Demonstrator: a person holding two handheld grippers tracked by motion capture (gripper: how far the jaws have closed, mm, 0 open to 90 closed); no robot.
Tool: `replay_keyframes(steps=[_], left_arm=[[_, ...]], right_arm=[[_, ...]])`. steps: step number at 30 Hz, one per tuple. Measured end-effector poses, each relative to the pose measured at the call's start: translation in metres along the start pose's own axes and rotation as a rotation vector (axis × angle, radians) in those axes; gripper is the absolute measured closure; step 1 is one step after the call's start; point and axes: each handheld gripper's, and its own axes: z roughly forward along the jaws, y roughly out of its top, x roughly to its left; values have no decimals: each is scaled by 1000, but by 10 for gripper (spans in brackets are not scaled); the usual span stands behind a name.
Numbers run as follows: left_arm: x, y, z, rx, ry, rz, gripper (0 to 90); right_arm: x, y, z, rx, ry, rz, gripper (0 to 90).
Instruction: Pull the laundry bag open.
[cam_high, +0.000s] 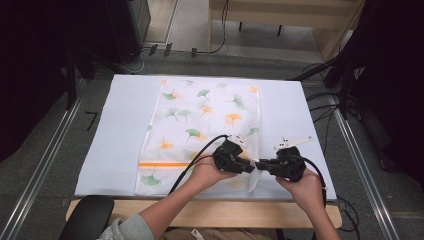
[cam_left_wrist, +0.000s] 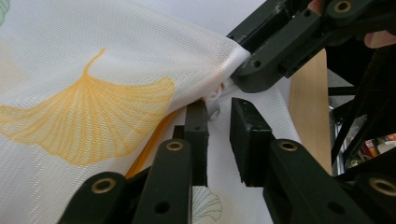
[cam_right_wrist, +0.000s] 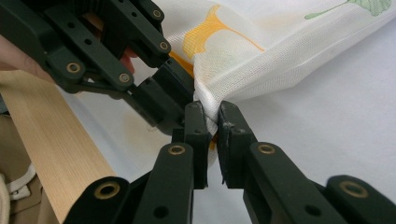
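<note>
Sheer woven mesh cloth (cam_left_wrist: 93, 70); matt black plastic tongs (cam_right_wrist: 211, 122); wooden table edge (cam_right_wrist: 51, 144).

White sheet (cam_high: 120, 130) covers most of the table (cam_high: 210, 212), with just a strip of light wood showing along the near edge. Grey carpet (cam_high: 45, 165) runs all around, and metal rails (cam_high: 42, 160) sit on both sides. A black chair (cam_high: 87, 217) pokes in bottom left. Cables (cam_high: 325, 107) are scattered on the floor to the right, and a wooden bench (cam_high: 285, 12) sits at the far end.
</note>
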Motion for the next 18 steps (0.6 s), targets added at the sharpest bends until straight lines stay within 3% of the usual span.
replay_keyframes(steps=[9,12,18], left_arm=[[0,0,0,2,3,-11,900],[1,0,-1,-2,-14,-29,900],[2,1,-3,7,-7,-42,900]], right_arm=[[2,0,0,0,3,-7,855],[2,0,0,-3,2,-5,855],[1,-1,-1,-4,0,0,854]])
